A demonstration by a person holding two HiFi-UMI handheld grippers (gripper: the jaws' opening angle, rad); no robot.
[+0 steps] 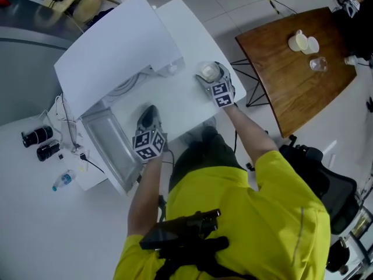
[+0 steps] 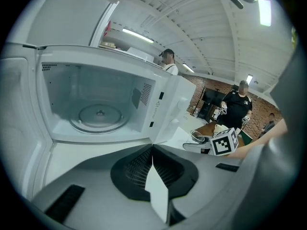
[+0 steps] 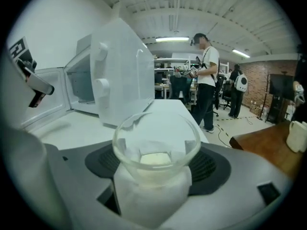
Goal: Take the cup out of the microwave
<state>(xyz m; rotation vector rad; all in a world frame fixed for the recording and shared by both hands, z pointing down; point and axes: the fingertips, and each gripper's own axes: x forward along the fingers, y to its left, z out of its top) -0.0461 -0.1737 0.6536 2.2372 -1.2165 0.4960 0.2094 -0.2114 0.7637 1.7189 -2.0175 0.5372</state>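
Note:
The white microwave (image 1: 116, 57) stands on a white table (image 1: 186, 107) with its door (image 1: 108, 142) swung open. In the left gripper view its cavity holds only the glass turntable (image 2: 98, 116). The clear glass cup (image 3: 156, 145) stands outside, to the right of the microwave (image 3: 120, 75), between the jaws of my right gripper (image 1: 211, 74), whose wide-set pads seem just off the cup's (image 1: 208, 72) sides. My left gripper (image 1: 150, 114) is shut and empty in front of the open door, and in its own view the left gripper (image 2: 152, 176) points into the cavity.
A brown wooden table (image 1: 297, 69) with pale cups and a glass stands to the right. A black chair (image 1: 317, 174) is beside the person. Black cylinders (image 1: 41, 136) and a small bottle (image 1: 63, 179) lie at the left. People (image 3: 206, 80) stand in the room behind.

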